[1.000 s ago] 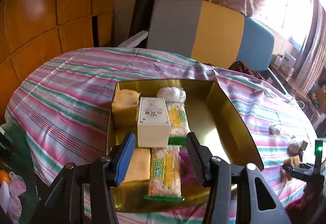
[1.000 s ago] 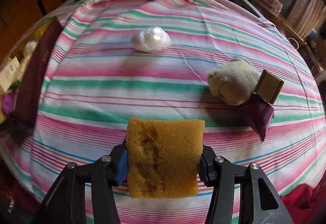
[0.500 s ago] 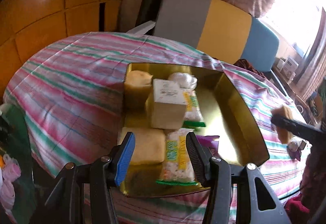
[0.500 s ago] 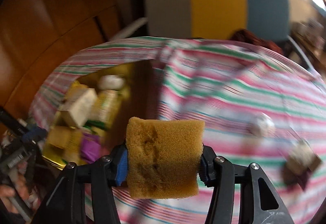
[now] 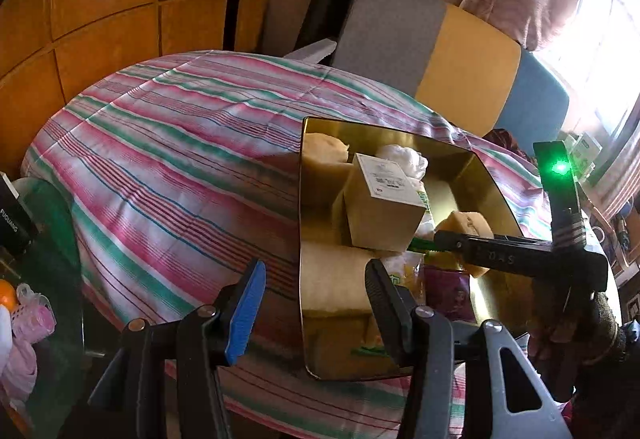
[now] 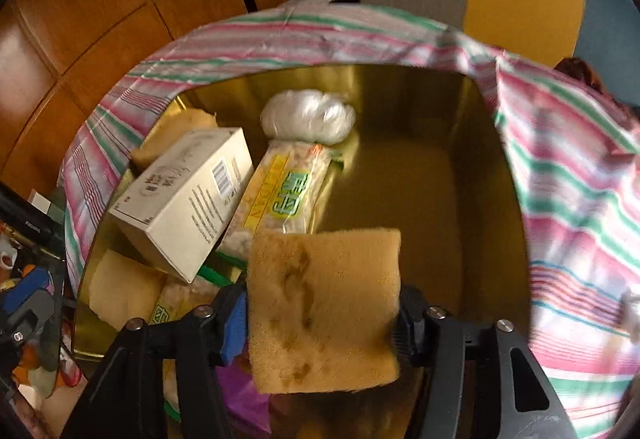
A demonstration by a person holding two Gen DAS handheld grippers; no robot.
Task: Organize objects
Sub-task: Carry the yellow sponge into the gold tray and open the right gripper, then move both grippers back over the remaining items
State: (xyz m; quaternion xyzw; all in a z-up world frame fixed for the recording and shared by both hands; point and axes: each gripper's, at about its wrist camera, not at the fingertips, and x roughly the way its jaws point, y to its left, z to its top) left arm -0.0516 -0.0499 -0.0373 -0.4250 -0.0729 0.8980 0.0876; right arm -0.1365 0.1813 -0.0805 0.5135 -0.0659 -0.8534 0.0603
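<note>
Right tongs (image 6: 322,313): clenched on a sponge (image 6: 324,309), one finger on each short side; they hang over the gold box (image 6: 424,199).
Sponge: tan, porous foam, roughly square slab with darker stains; broad face toward the right wrist camera, held upright above the near part of the box. In the left wrist view it shows as a rounded tan lump (image 5: 466,225) at the tip of the right tongs (image 5: 444,239).
Left tongs (image 5: 316,291): released, jaws apart and empty, blue pad on one finger, black ribbed pad on the other; low beside the near left corner of the box.
Gold box: shiny, mirror-like metal, rectangular with rounded corners, on the striped cloth (image 5: 180,167) of the bench.
Carton (image 6: 184,199): cream cardboard, barcode and small print too fine to read; tilted, long axis running near-left to far-right.
Snack packet (image 6: 288,191): clear plastic, yellow stripe, green characters; letters not readable.
White bag (image 6: 308,117): crumpled plastic, at the packet's far end.
Purple wrapper (image 5: 444,291): near end of the box.
</note>
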